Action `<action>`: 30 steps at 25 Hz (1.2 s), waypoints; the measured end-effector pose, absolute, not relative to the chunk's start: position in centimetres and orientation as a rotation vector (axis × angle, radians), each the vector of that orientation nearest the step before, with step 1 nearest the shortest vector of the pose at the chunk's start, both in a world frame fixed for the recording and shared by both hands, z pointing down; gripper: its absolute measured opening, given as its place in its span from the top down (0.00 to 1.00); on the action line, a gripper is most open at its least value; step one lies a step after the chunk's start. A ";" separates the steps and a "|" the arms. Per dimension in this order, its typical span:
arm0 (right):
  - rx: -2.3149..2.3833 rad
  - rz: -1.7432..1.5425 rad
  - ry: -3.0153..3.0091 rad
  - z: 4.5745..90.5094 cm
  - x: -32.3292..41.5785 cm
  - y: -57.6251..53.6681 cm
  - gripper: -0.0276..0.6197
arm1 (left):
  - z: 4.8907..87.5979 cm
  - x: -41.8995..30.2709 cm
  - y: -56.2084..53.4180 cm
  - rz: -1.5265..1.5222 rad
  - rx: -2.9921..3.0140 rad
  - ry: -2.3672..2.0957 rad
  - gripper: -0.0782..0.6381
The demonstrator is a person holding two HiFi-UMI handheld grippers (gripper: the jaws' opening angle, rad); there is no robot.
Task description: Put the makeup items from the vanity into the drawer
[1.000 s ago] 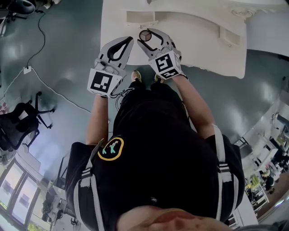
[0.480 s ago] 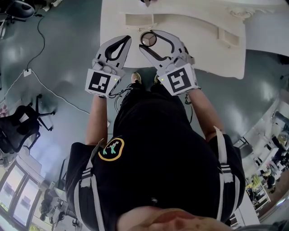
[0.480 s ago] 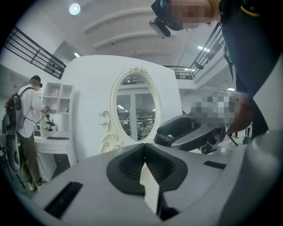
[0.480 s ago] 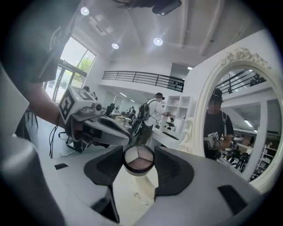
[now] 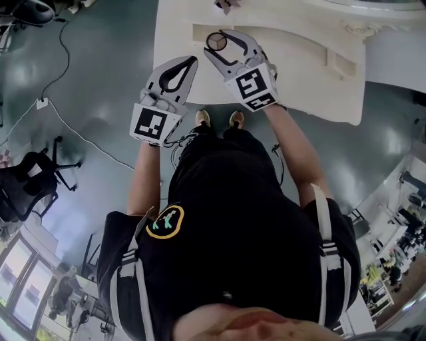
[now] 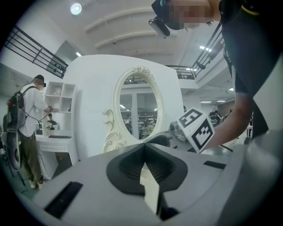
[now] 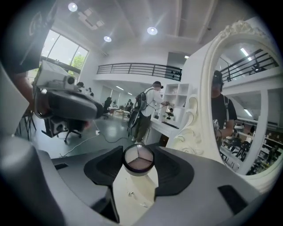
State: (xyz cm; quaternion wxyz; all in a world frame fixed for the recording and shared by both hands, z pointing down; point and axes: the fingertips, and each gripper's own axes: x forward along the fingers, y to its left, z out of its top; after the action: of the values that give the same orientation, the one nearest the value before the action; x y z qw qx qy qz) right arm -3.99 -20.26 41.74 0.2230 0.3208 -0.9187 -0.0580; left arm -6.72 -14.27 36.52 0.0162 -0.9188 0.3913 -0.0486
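Note:
My right gripper (image 5: pixel 217 42) is shut on a round black compact (image 5: pixel 216 41) with three eyeshadow wedges under a clear lid. It holds the compact over the near left part of the white vanity (image 5: pixel 180 30), at the edge of a cream walled recess (image 5: pixel 293 40) that looks like the open drawer. In the right gripper view the compact (image 7: pixel 138 159) sits between the two dark pads (image 7: pixel 104 170). My left gripper (image 5: pixel 192 61) hangs beside it at the vanity's left front edge, its jaws shut with nothing between them; its tips (image 6: pixel 143 146) meet in the left gripper view.
An oval mirror (image 6: pixel 138 106) in an ornate white frame stands on the vanity. A small pinkish item (image 5: pixel 226 4) lies at the vanity's far edge. A person (image 6: pixel 26 123) stands at white shelves to the left. An office chair (image 5: pixel 26 183) and a cable (image 5: pixel 60 113) are on the floor.
My right gripper has carried the compact up and farther over the vanity, toward the cream recess. The left gripper has stayed where it was.

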 end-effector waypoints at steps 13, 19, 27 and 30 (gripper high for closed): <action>0.953 0.043 -2.316 53.4 -4.0 -27.4 0.58 | 37.1 -8.4 -14.7 -0.151 -2.872 1.272 0.87; 1.000 0.122 -2.244 56.6 -3.5 -28.6 0.58 | 37.3 -8.2 -14.6 -0.141 -2.898 1.285 0.87; 1.036 0.160 -2.219 58.0 -3.4 -29.2 0.58 | 37.6 -8.0 -14.3 -0.173 -2.891 1.272 0.87; 1.042 0.180 -2.218 58.2 -3.3 -29.2 0.58 | 38.2 -8.5 -14.2 -0.210 -2.877 1.273 0.87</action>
State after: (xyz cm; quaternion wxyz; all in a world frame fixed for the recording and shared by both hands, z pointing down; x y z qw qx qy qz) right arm -3.30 -29.22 58.24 0.3354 0.3995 -0.8504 0.0689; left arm -8.46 -14.23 38.18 -0.0058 -0.9125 0.4036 -0.0665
